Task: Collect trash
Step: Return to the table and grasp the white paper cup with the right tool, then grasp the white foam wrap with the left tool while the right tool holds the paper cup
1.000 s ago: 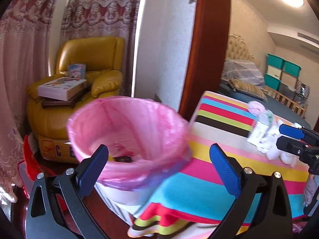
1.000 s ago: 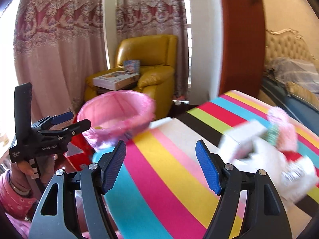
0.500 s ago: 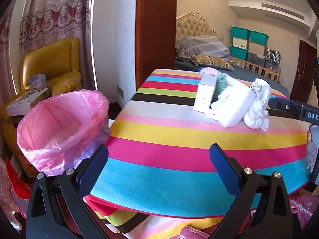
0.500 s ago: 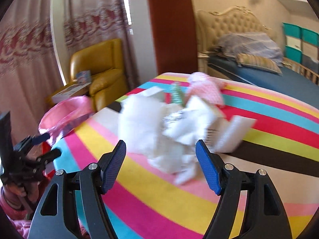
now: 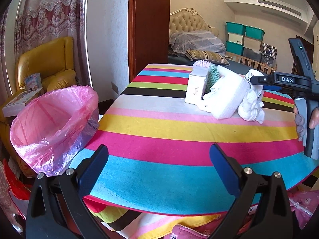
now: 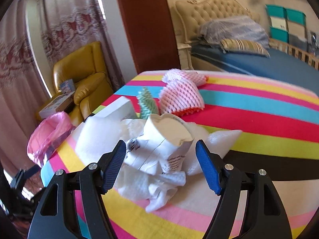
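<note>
A: Status of left gripper [image 5: 158,171]?

B: Jaws spread wide, nothing between them. Positioned over the near edge of the striped tabletop [image 5: 159,139], above the blue and magenta bands.

A: Status of right gripper [image 6: 161,164]?

B: Jaws spread, flanking a crumpled paper cup [image 6: 166,139] without visible contact on either side. Seen from the left wrist view entering from the right edge of the tabletop [image 5: 279,79].

A: Location of trash?

B: Clustered toward the far right part of the tabletop. Paper cup upright but dented, resting on a crumpled white tissue [image 6: 151,185]. White foam sheet [image 5: 227,101] just beside the tissue, touching it. White carton [image 5: 196,88] standing at the left of the pile, marked "10kg". Green zigzag wrapper [image 6: 147,103] behind the cup. Pink foam net sleeve [image 6: 181,96] farther back, toward the far edge.

A: Location of bin?

B: Bin with pink liner bag [image 5: 53,123] off the left edge of the tabletop, touching or just beside that edge, mouth open. Yellow armchair [image 5: 45,67] behind it.
</note>
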